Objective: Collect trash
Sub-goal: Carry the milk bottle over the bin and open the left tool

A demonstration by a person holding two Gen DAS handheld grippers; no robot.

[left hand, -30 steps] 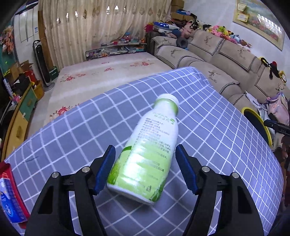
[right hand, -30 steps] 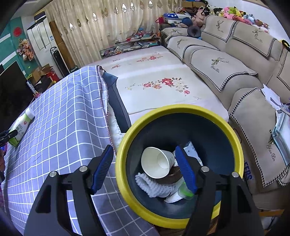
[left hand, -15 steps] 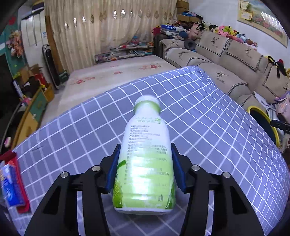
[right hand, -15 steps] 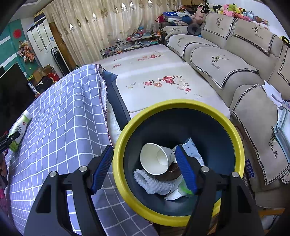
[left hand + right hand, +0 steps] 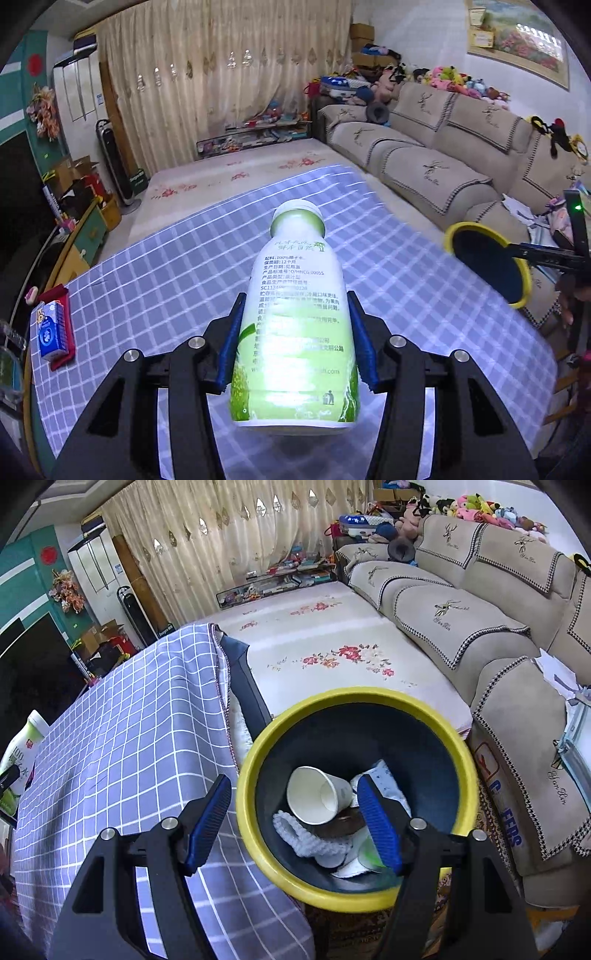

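Note:
A white and green plastic bottle with a white cap is clamped between the blue pads of my left gripper, which is shut on it. The bottle hangs above the checked tablecloth, cap pointing away from me. In the right wrist view the same bottle shows at the far left edge. A dark bin with a yellow rim stands beside the table and holds a paper cup and a white knitted piece. My right gripper hovers open over the bin's near rim, holding nothing.
A blue tissue pack lies on a red item at the table's left edge. The bin sits off the table's right end, close to a beige sofa. A flowered floor mat lies beyond the table.
The left jaws closed onto the lying bottle, then lifted it off the cloth and carried it toward the bin side. The right gripper drifted slightly over the bin, still open.

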